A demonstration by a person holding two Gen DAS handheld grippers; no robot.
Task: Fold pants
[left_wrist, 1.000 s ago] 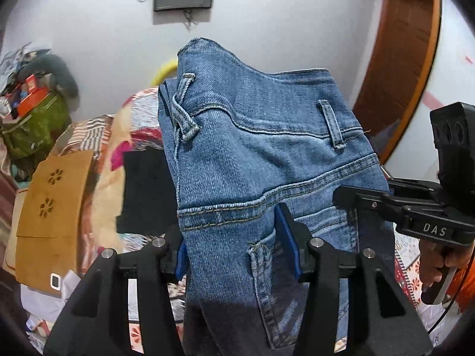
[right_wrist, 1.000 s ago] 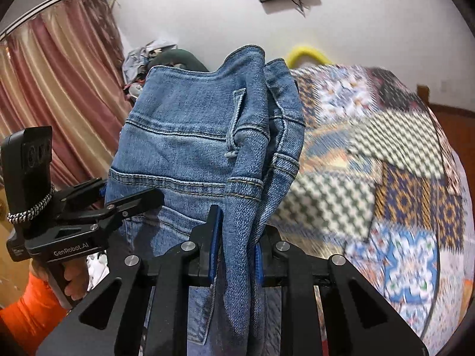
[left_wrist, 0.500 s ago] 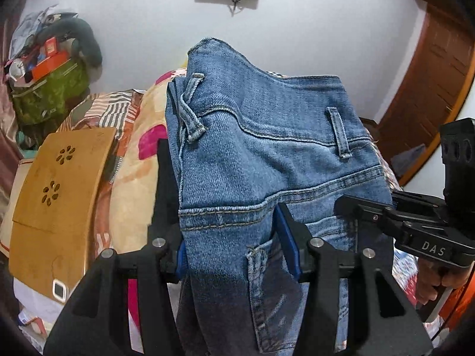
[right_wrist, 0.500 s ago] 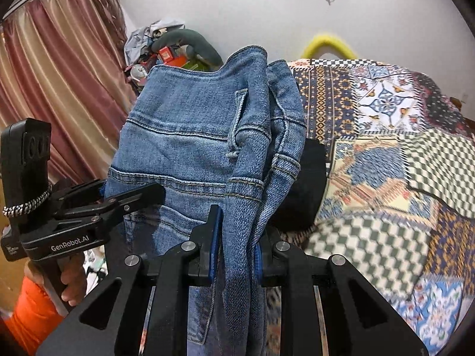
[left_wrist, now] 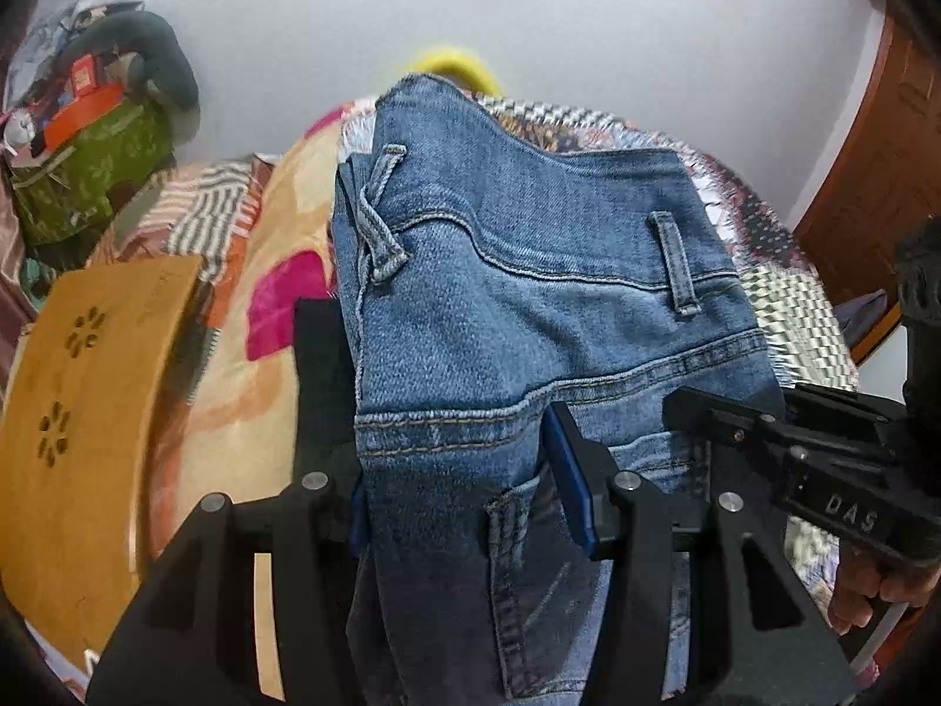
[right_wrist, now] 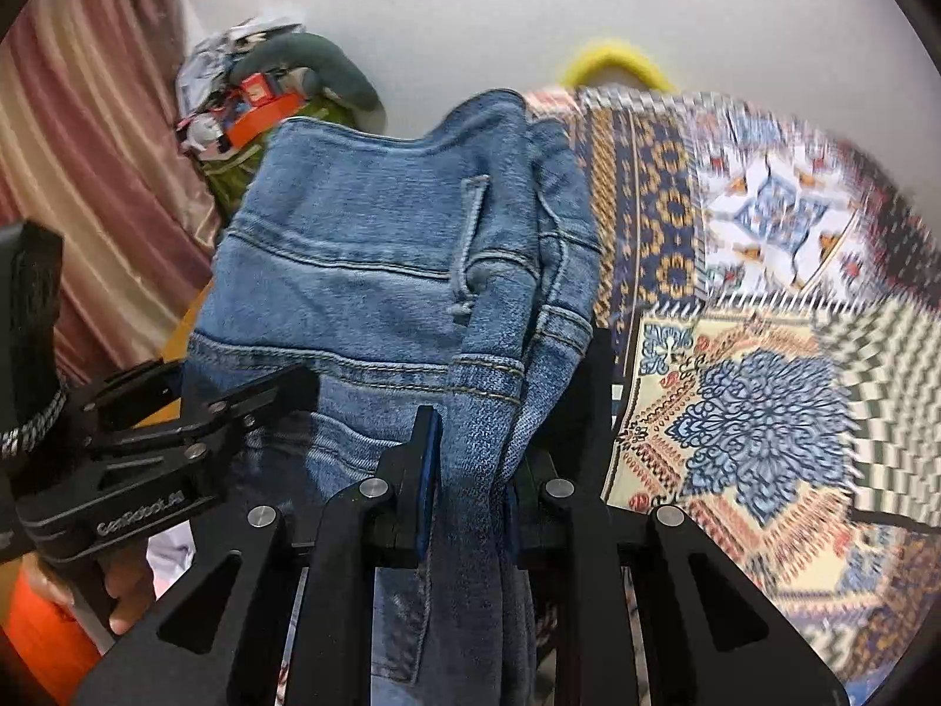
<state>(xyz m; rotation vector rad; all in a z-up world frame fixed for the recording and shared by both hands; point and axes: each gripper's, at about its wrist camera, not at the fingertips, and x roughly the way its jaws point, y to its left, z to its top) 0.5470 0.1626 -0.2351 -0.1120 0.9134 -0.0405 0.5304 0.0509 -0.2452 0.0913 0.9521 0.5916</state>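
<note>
While my left gripper [left_wrist: 464, 500] and right gripper [right_wrist: 464, 488] both clamp the jeans [left_wrist: 529, 317] mid-frame above the bed [right_wrist: 764, 412], laying and folding remain.

A plain white wall [left_wrist: 294, 17] is standing at the back. A brown wooden door [left_wrist: 853, 176] is showing on the right in the left view. A bed with a patterned patchwork cover [right_wrist: 764, 353] is lying below. Pink and cream striped curtains [right_wrist: 88, 147] are hanging on the left. A flat light-brown wooden board with flower-shaped holes [left_wrist: 88, 382] is lying beside the bed.
</note>
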